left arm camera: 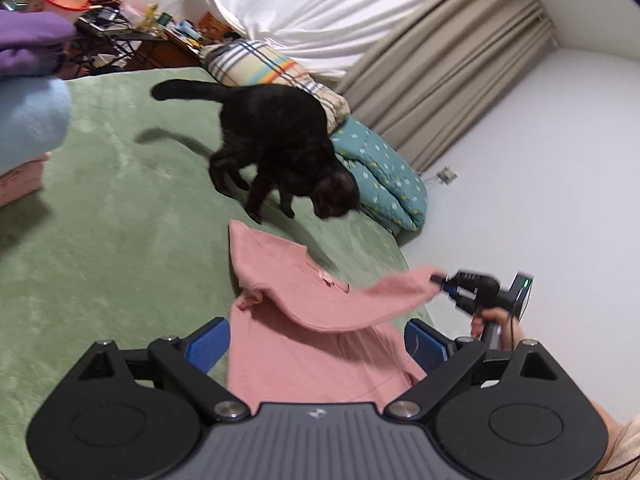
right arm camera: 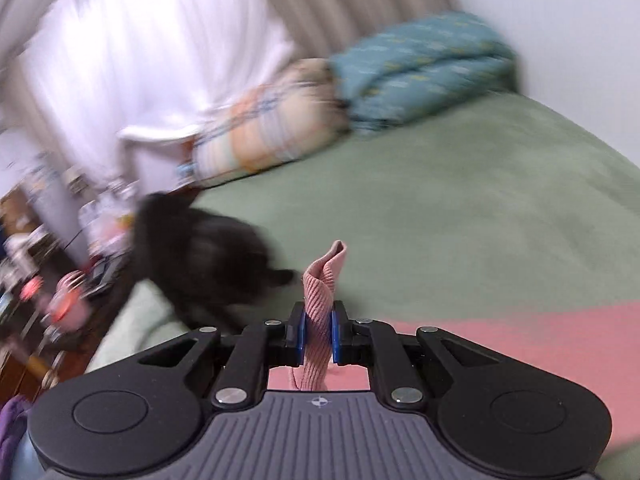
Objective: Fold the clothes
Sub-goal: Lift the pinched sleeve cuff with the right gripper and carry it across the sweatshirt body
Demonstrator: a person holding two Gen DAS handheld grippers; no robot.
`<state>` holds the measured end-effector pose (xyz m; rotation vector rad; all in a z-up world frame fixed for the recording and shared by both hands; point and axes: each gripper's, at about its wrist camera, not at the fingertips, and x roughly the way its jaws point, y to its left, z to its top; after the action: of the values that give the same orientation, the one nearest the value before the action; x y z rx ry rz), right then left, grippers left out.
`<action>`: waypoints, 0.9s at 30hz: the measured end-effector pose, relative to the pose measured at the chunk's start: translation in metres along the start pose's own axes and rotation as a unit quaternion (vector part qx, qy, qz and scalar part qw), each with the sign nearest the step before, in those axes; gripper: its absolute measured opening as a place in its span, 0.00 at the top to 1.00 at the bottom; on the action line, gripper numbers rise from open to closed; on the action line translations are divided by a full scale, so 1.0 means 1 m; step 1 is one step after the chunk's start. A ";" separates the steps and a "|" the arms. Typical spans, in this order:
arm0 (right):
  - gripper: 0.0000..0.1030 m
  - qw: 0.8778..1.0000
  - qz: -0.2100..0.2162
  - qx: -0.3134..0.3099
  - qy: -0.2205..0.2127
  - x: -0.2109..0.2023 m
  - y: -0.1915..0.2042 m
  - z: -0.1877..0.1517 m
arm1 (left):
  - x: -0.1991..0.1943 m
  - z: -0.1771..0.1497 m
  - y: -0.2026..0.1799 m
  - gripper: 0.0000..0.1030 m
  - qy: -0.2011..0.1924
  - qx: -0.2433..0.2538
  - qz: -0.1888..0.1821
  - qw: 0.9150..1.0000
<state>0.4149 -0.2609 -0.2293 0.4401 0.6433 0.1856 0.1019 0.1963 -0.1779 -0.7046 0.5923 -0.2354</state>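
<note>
Garment: pink top (left arm camera: 304, 344) lies on the green bedcover (left arm camera: 100, 260), near edge, body running near-to-far.
Right gripper (right arm camera: 318, 332): clamped on the ribbed cuff (right arm camera: 322, 280), sleeve stretched rightward off the body.
Left gripper (left arm camera: 316, 344): jaws wide, empty, straddling the body; nearer the hem.
Hazard: black cat (left arm camera: 276, 140) just beyond the top.

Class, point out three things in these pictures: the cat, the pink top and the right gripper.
cat (left arm camera: 276, 128): left wrist view, on its back.
pink top (left arm camera: 304, 356): left wrist view, on its flat body.
right gripper (right arm camera: 319, 330): right wrist view, between its fingertips.

My right wrist view smears the black cat (right arm camera: 200, 256) and clutter (right arm camera: 52, 280); pink garment (right arm camera: 520, 344) runs off-frame.
</note>
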 end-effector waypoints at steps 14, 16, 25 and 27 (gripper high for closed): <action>0.89 0.996 -0.055 0.039 -0.057 -0.020 -0.103 -0.014 | 0.043 -0.010 -0.008 0.09 0.045 0.005 0.019 0.999; 0.89 0.996 -0.066 0.043 -0.047 -0.016 -0.107 -0.022 | 0.052 -0.011 -0.006 0.09 0.055 0.004 0.019 0.998; 0.88 0.992 -0.104 0.072 -0.004 -0.007 -0.145 -0.061 | 0.101 0.008 0.009 0.09 0.073 0.008 0.019 0.997; 0.88 0.992 -0.108 0.067 0.003 -0.003 -0.152 -0.065 | 0.111 0.013 0.013 0.09 0.074 0.007 0.021 0.997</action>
<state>0.3770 -0.3754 -0.3425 0.4947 0.7074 -0.0629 0.1994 0.1695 -0.2266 -0.6636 0.7448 -0.2550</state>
